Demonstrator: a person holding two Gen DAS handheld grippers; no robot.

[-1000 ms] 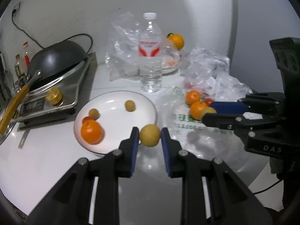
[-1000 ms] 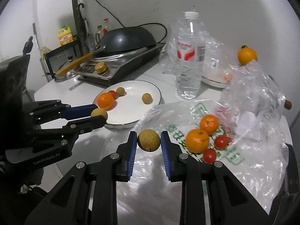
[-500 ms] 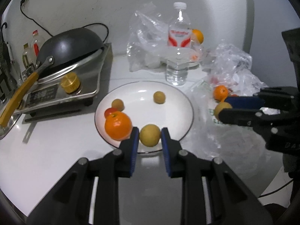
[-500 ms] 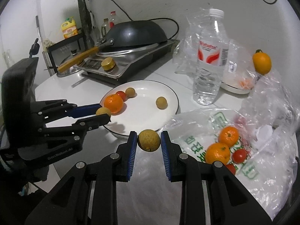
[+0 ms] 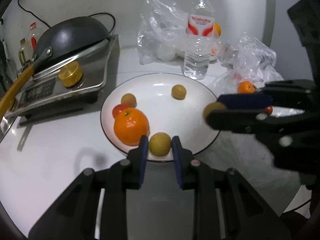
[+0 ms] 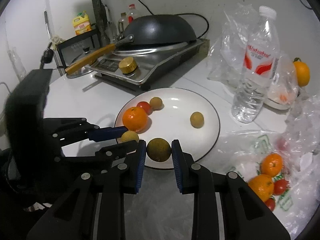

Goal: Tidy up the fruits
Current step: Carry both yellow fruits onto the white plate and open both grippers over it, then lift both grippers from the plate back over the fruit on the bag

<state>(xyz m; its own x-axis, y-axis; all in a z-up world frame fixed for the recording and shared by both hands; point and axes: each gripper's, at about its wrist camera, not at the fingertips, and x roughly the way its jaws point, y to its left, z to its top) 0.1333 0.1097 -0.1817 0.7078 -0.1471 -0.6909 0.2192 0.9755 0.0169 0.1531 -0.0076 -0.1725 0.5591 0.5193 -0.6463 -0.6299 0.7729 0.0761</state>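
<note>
Gripping a small round yellow-brown fruit point(image 5: 160, 144) between its blue-padded fingers, the left gripper point(image 5: 160, 146) hung over the near rim of the round white plate with a thin dark edge point(image 5: 192, 124). The right gripper point(image 6: 159, 150) was likewise clamped on a second, darker brown round fruit point(image 6: 159, 149), held above the plate's near edge from the other side; in the left wrist view that fruit showed at the tip of the right gripper over the plate's right rim.

On the plate lay a large orange mandarin point(image 5: 131, 127), a small red tomato point(image 5: 119, 109) touching it from behind, a small tan round fruit point(image 5: 128, 100) just beside the tomato, and another small tan fruit point(image 5: 178, 92) apart from them toward the plate's far side. The left gripper's held fruit sat just beside the mandarin.

To the right of the plate, a crumpled clear plastic bag with green printing point(image 6: 250, 150) was spread on the white tabletop point(image 5: 50, 140), with two more mandarins point(image 6: 272, 165) and several small red tomatoes point(image 6: 281, 187) lying on it. A clear plastic water bottle with a red-and-white label point(image 6: 256, 66) stood upright behind the plate, near another clear bag point(image 5: 160, 38). An orange with a green stem point(image 6: 301, 74) sat further back on the right. A black wok with a wooden handle point(image 6: 158, 32) rested on a steel induction cooker with a brass knob point(image 6: 152, 68) to the left.
</note>
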